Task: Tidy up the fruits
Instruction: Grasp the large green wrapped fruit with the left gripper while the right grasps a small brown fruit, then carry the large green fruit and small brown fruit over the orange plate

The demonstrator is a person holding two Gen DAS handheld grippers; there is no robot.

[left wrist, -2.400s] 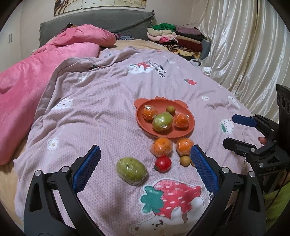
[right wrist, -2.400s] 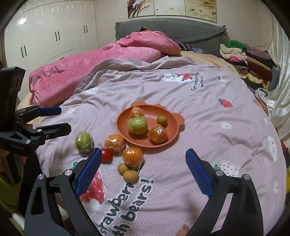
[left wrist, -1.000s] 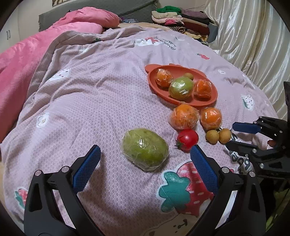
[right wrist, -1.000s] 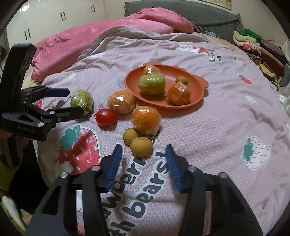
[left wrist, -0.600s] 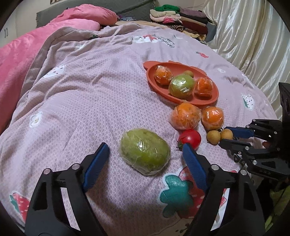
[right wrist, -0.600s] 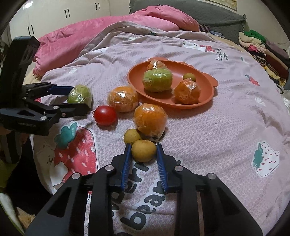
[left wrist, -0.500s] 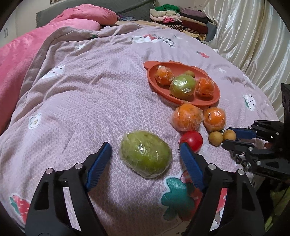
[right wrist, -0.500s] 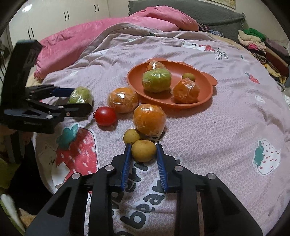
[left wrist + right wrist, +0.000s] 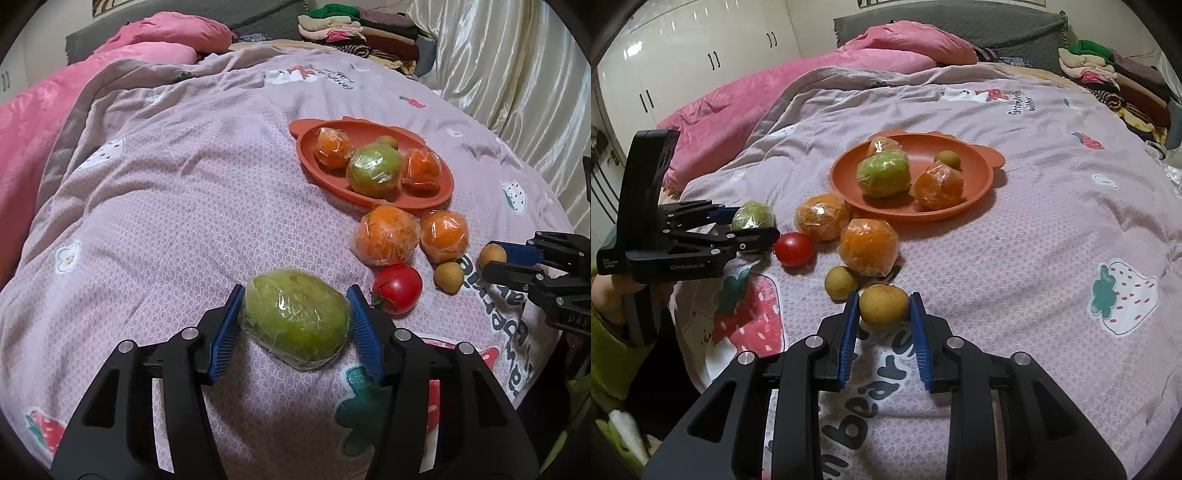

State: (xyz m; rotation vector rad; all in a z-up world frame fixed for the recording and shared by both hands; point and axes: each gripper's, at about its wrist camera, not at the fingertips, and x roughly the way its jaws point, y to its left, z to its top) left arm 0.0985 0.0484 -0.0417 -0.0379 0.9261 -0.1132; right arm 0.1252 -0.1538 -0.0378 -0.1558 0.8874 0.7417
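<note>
Between the blue pads of the left gripper (image 9: 294, 320), a wrapped green fruit (image 9: 295, 321) is being closed upon, both pads at its sides as it lies on the quilt (image 9: 184, 206). In the right gripper (image 9: 882, 308), a small tan fruit (image 9: 883, 305) is clamped, the jaws narrowly set. Left loose beside them are a tomato (image 9: 397, 288), another small tan fruit (image 9: 448, 277) and two wrapped oranges (image 9: 386, 240). On the orange plate (image 9: 975, 199), four fruits are already placed. The task is judged roughly one-third done, six fruits remaining off the plate.
</note>
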